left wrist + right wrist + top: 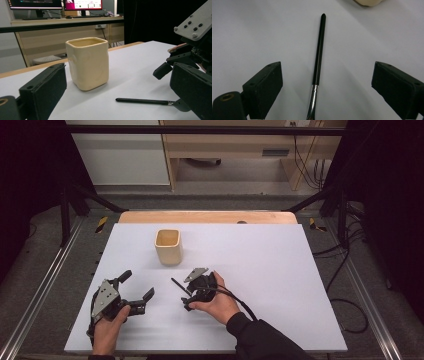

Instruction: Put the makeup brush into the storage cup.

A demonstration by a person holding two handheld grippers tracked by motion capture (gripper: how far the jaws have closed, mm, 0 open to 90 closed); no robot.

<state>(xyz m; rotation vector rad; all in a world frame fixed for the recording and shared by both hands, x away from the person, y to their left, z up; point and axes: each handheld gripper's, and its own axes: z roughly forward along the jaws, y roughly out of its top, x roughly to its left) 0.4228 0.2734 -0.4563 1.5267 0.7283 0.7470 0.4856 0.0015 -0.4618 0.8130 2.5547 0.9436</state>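
On the white tabletop (280,270) a thin black brush (319,52) is laid flat between the wide-apart jaws of the right gripper (325,87), untouched by either. Beyond its tip a cream cup (168,247) is stood upright. Nearby, the left gripper (136,287) is held with jaws apart and nothing between them.

The brush (319,50) is showing a glossy black handle and a shiny metal ferrule; the cream cup (87,62) is looking like smooth glazed ceramic; the counter (280,270) is appearing matt white, with a wooden edge.
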